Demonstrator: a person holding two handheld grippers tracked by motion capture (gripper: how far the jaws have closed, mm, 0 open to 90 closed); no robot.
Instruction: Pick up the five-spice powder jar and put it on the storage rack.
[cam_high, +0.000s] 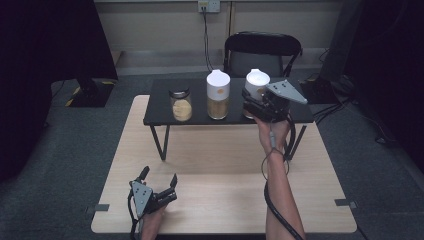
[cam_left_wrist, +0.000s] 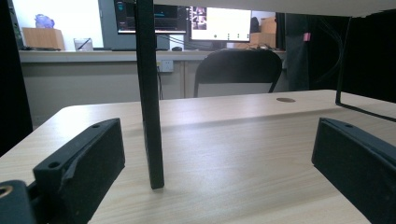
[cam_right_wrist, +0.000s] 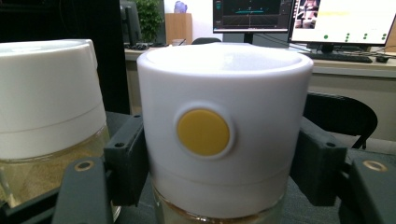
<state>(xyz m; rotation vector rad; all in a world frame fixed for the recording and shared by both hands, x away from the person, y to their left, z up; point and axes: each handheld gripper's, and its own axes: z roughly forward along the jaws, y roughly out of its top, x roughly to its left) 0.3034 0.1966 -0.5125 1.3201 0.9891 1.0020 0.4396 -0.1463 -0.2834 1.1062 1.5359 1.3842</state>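
At the shelf's (cam_high: 160, 102) right end, right gripper (cam_high: 253, 102) clamps white-lidded jar (cam_right_wrist: 224, 130); lift straight, clear of neighbour jar (cam_high: 218, 94); left gripper (cam_high: 160, 182) released.

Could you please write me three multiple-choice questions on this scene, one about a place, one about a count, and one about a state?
1. Where do the containers stand? A) black shelf B) floor C) chair
2. How many containers have white lids? A) one B) two C) three
3. What is the right gripper doing? A) resting open B) clamping a white lid C) holding a spoon

A: all three stand on the black shelf.
B: the middle jar and right jar are white-lidded; the small jar has a dark lid.
B: the right gripper presses its jaws on both sides of the right jar's lid.
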